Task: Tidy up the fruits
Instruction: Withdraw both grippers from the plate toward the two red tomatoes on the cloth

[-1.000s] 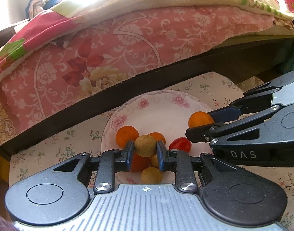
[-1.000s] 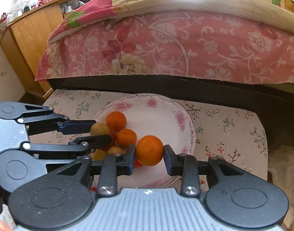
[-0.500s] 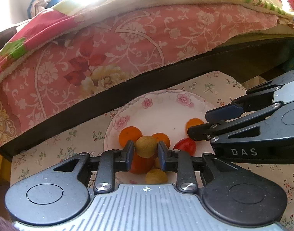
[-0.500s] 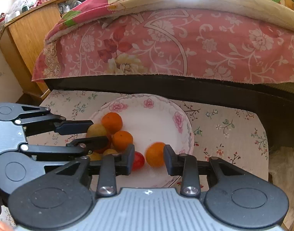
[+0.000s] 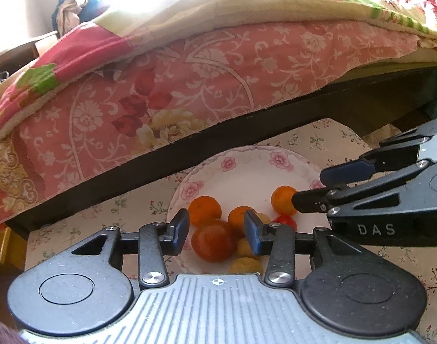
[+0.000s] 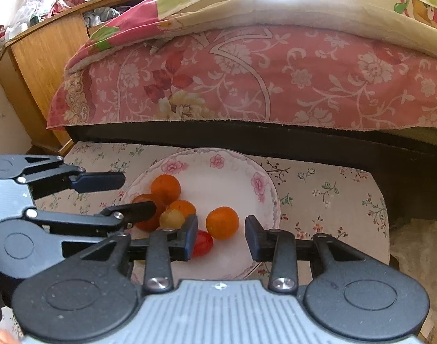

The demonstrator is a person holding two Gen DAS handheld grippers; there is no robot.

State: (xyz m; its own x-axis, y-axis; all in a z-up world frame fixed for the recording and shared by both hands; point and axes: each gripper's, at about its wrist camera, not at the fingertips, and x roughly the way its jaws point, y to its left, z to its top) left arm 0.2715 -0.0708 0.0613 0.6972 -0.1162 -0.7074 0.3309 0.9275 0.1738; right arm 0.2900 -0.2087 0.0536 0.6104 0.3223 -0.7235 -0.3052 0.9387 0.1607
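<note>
One white plate with pink flowers stands on the flowered cloth, and all the fruits lie in it. Three are small orange ones: one at the back, one in the middle and one alone to the right. There is one larger red-orange fruit and one small red tomato. The yellowish round fruits number three in the left view.

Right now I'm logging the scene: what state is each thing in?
left gripper: jaws just opened, holding nothing
right gripper: open, holding nothing
plate: upright on the table, holding fruit
orange: loose on the plate
cherry tomato: beside the orange
</note>
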